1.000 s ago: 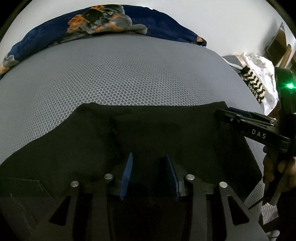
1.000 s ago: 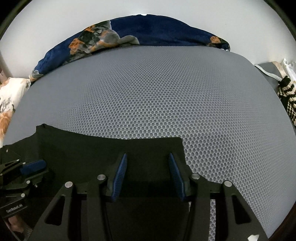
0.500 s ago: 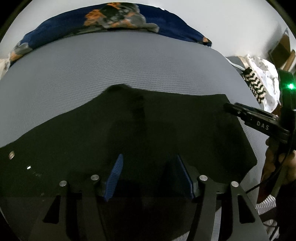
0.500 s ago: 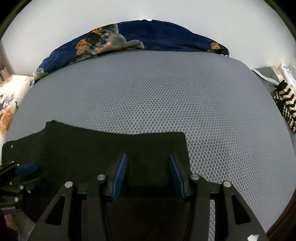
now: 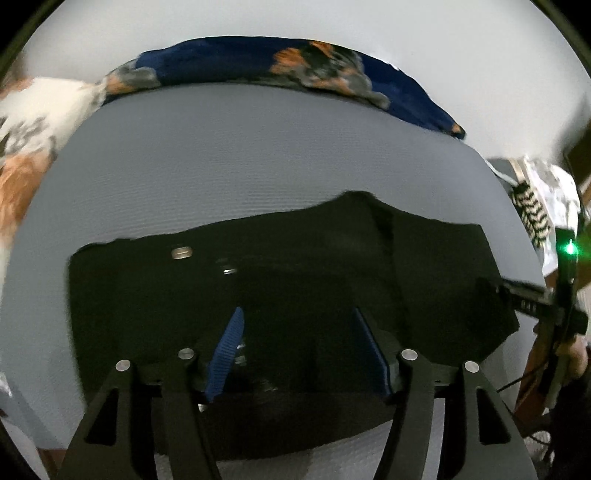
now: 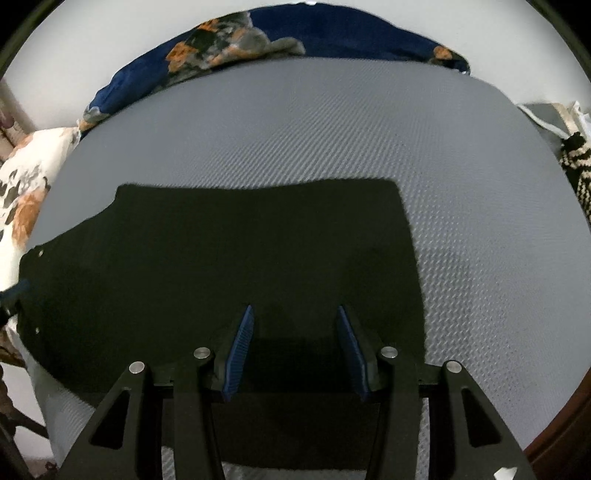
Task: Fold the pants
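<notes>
Black pants (image 5: 295,280) lie flat on the grey mesh mattress (image 5: 240,166), and a metal button (image 5: 181,253) shows at their left end. My left gripper (image 5: 298,314) hovers over the near part of the pants. Its jaws are opening and the blue pads (image 5: 227,350) press on nothing. In the right wrist view the pants (image 6: 240,251) spread leftward, with a square corner at the right. My right gripper (image 6: 295,310) stands open above that end, with only flat cloth under the gap. Its black body (image 5: 528,299) shows at the right edge of the left wrist view.
A navy floral blanket (image 6: 332,33) is bunched along the far edge of the mattress. A white floral pillow (image 6: 26,184) lies at the left. A black-and-white zigzag cloth (image 5: 532,210) sits past the right edge. A dark wooden rim (image 6: 561,435) runs at the near right.
My left gripper has swung left and risen with its jaws spread wider, and the buttoned end of the pants has come into view. The right gripper has drawn back a little, jaws unchanged.
</notes>
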`<control>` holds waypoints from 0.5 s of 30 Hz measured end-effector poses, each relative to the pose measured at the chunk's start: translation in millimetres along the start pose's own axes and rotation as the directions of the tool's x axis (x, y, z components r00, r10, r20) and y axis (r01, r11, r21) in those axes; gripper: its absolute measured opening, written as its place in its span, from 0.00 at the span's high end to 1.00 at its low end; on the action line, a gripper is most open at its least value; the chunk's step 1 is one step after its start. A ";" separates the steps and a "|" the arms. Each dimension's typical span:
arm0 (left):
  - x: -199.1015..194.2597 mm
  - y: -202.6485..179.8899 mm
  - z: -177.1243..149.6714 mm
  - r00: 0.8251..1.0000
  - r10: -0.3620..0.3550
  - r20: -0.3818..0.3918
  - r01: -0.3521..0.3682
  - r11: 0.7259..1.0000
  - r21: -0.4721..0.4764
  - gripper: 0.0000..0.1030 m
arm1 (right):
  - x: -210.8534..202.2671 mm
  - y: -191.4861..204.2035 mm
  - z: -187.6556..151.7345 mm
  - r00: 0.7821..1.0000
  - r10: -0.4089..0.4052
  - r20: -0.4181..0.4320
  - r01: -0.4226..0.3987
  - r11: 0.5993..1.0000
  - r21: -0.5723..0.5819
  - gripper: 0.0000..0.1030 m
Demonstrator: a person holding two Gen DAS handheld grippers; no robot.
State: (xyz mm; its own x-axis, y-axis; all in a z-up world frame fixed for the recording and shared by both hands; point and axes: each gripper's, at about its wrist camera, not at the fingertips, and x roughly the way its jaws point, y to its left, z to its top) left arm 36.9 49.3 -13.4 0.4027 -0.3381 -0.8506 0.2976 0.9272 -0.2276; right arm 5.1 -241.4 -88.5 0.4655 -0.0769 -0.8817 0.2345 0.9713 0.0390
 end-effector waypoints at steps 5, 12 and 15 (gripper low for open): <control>-21.3 41.1 -6.1 0.999 0.048 0.019 -0.046 0.996 -0.077 0.39 | 2.6 15.9 -6.9 0.999 0.028 -0.036 -0.029 1.000 -0.013 0.56; -43.5 95.2 -15.7 0.995 0.100 0.007 -0.097 0.981 -0.170 0.39 | 4.3 48.8 -15.7 0.990 0.114 -0.084 -0.117 0.992 -0.038 0.55; -51.5 116.8 -18.9 0.994 0.106 0.003 -0.103 0.972 -0.214 0.39 | 5.5 67.3 -21.0 0.984 0.149 -0.098 -0.155 0.987 -0.053 0.55</control>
State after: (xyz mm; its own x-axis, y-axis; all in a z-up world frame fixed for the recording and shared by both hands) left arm 34.5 178.1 -5.2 0.4341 -0.2388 -0.8687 0.0629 0.9699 -0.2352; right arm 5.6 -171.8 -100.6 0.4097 0.0912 -0.9076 0.1141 0.9820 0.1502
